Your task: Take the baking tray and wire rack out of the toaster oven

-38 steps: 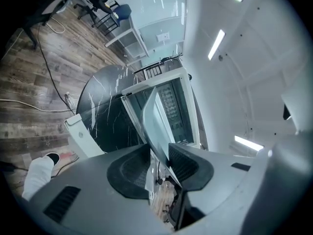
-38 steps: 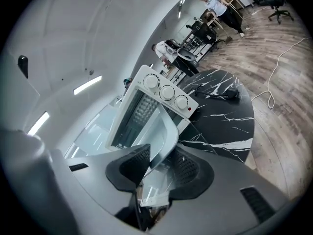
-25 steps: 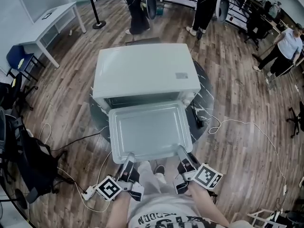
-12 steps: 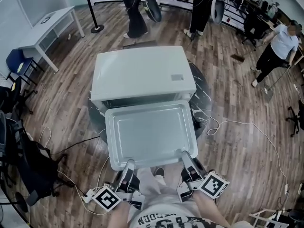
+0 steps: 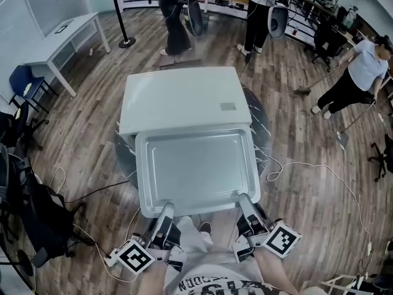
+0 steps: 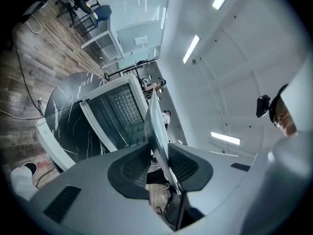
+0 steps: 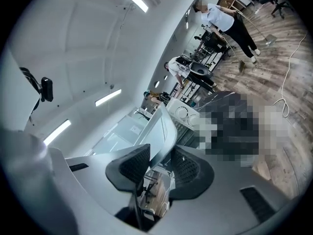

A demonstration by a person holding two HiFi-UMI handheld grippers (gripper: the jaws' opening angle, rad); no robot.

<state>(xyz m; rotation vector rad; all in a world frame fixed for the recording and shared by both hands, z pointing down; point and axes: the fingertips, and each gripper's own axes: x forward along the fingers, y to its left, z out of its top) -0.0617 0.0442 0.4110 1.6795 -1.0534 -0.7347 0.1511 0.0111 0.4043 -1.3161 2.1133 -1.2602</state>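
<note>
Left claw pinches the near-left rim of the baking tray, pads tight on the thin lip. Tray looks like stiff sheet metal: likely light, slick and wide, so hold both near corners or it tips. It hangs level in front of the toaster oven, far edge at the mouth. Right claw pinches the near-right rim likewise.

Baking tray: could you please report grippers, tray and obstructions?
Left gripper, right gripper clamped on baking tray near rim. Tray out front of toaster oven. No obstruction seen.
</note>
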